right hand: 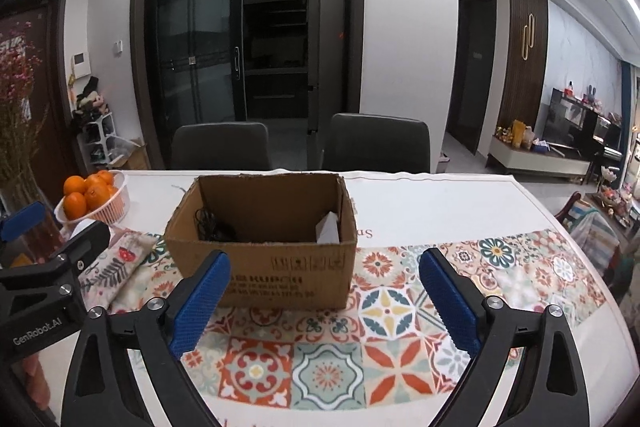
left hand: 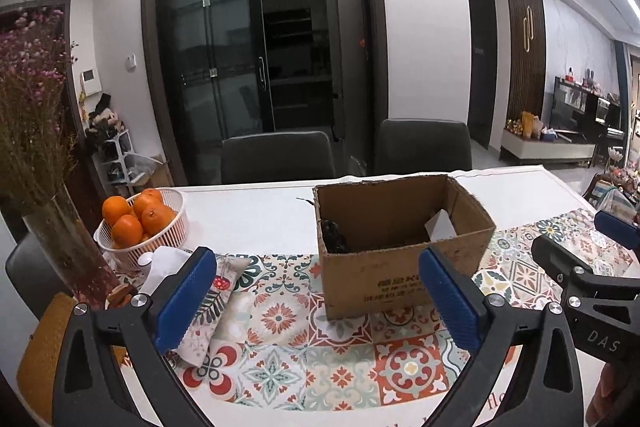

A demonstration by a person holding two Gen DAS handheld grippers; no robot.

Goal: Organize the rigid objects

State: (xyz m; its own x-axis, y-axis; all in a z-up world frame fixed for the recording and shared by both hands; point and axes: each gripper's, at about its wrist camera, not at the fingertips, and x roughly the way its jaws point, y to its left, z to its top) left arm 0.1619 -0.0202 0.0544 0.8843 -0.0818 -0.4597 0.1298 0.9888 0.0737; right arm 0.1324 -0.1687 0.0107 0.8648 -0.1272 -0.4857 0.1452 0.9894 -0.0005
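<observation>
Both claws, left claw [left hand: 320, 301] and right claw [right hand: 324, 297], hover spread and empty over the patterned desk [right hand: 328, 375], likely ready to pick. Beyond them stands the open cardboard box [right hand: 264, 267], seemingly the collecting place, holding dark cables [right hand: 210, 225].

Black plastic arms with silver screws are seen on the left gripper [left hand: 320, 295] and right gripper [right hand: 324, 301]. Ribbed blue pads [right hand: 450, 301] are fitted. "DAS" and "GenRobot.AI" are printed in white.

Open left tongs [left hand: 320, 297] face the cardboard box [left hand: 400, 251].
</observation>
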